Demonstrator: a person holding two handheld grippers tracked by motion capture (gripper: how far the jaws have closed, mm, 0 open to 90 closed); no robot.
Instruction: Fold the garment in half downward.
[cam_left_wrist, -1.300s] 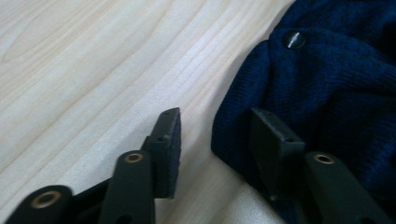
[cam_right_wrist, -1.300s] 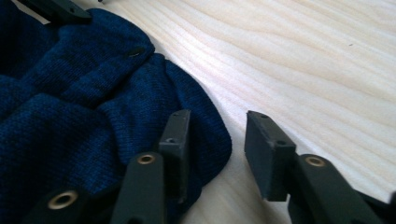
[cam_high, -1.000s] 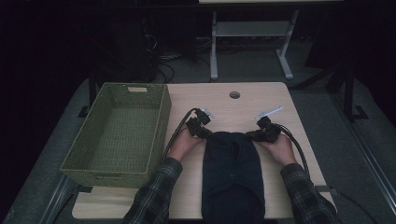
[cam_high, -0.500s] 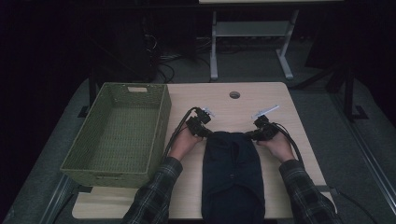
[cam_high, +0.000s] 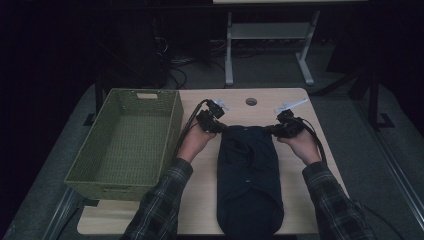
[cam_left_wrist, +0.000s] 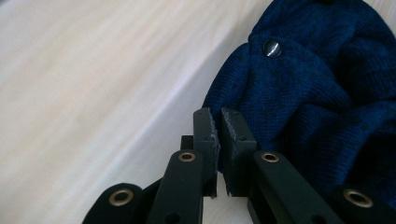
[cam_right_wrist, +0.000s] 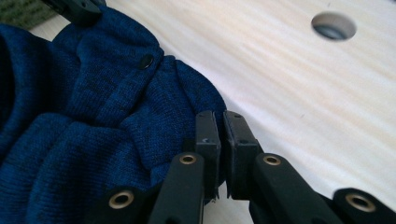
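Note:
A dark blue knit garment (cam_high: 248, 175) with small buttons (cam_left_wrist: 272, 47) lies lengthwise on the wooden table (cam_high: 200, 200). Its far edge is raised off the wood between my two grippers. My left gripper (cam_high: 221, 128) is shut on the far left corner, and its jaws have drawn together within the last second. In the left gripper view the jaws (cam_left_wrist: 217, 114) stand almost together, with the knit (cam_left_wrist: 317, 93) bunched against the right one. My right gripper (cam_high: 274, 131) is shut on the far right corner. There the fabric (cam_right_wrist: 93, 116) wraps around the left jaw of the pair (cam_right_wrist: 220, 116).
A green woven basket (cam_high: 115, 187) stands on the table's left side, close to my left hand. A round cable hole (cam_high: 251, 102) sits in the tabletop just beyond the garment. A metal stand and cables are on the floor behind the table.
Both hands have risen a little, taking the garment's far edge up off the table with them. The near part of the garment still lies flat.

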